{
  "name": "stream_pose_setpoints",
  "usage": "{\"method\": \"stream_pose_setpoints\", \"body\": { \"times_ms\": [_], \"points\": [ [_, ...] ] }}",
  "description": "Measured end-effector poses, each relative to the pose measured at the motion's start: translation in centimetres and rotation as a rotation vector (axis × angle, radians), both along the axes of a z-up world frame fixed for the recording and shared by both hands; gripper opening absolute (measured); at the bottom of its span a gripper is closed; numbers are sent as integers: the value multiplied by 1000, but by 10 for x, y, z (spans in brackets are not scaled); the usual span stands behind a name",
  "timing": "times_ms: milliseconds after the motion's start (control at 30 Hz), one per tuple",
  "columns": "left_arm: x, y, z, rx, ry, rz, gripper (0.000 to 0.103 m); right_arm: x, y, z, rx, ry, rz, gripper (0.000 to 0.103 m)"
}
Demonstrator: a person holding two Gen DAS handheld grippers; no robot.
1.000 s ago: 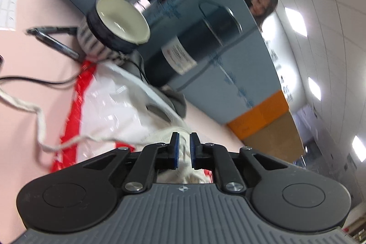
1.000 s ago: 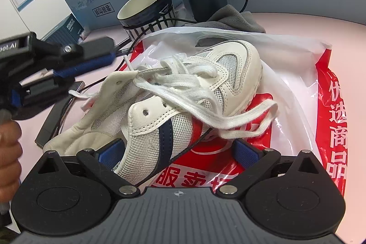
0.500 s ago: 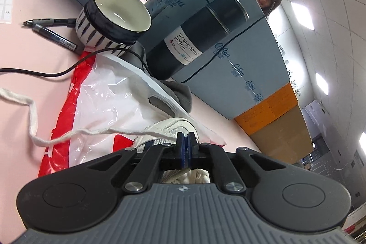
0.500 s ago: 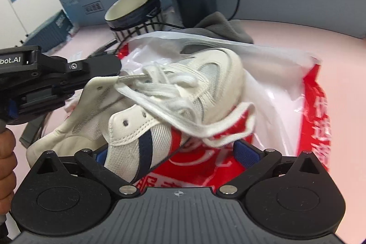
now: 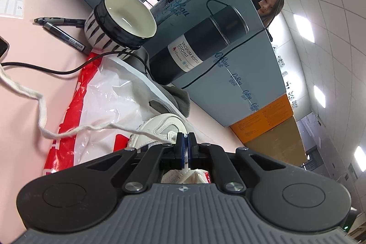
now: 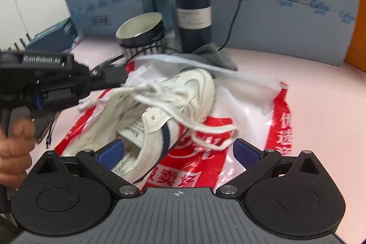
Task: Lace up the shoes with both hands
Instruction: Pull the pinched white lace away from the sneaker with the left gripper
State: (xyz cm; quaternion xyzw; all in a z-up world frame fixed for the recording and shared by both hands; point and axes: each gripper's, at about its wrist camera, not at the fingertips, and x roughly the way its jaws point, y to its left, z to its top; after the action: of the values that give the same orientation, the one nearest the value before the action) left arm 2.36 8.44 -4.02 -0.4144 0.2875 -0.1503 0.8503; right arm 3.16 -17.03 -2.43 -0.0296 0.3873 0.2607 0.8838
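Pink tabletop (image 6: 320,106) fills the scene, walled behind by blue boxes (image 6: 286,22). On it a red-and-white bag (image 6: 258,120) lies flat with the white shoe (image 6: 183,97) on top, toe toward the boxes. Beyond the shoe stand a striped bowl (image 5: 123,22), which looks empty, and a dark flask (image 6: 192,4) with a grey cloth (image 6: 212,56) at its foot; two pens (image 5: 61,31) lie left of the bowl.

The left gripper (image 5: 185,148), held by a hand (image 6: 13,143), reaches nearly level from the left to the shoe's laces. Its jaws are pinched together on the lace (image 5: 41,111), which trails off left across the table.

The right gripper (image 6: 178,152) tilts down over the shoe's heel. Its jaws are wide and closing slightly, astride the heel and a lace loop (image 6: 212,134) without touching.

Since a second ago the left jaws have snapped shut, and the right gripper has lifted away from the shoe.
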Motion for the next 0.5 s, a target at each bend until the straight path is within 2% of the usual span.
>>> {"method": "stream_pose_setpoints", "body": {
  "times_ms": [33,100,167,300,500],
  "points": [
    [0,1,-1,-8,3,3,2,1,1,-3,16,19,9,92],
    [0,1,-2,-15,7,5,2,6,4,-10,39,65,23,65],
    [1,0,-3,-14,10,0,2,12,5,-18,69,107,31,58],
    [1,-1,-4,-18,13,-11,2,20,5,-28,117,173,33,61],
    [3,-5,-7,-14,22,-28,8,20,4,-31,124,188,11,69]
  ]
}}
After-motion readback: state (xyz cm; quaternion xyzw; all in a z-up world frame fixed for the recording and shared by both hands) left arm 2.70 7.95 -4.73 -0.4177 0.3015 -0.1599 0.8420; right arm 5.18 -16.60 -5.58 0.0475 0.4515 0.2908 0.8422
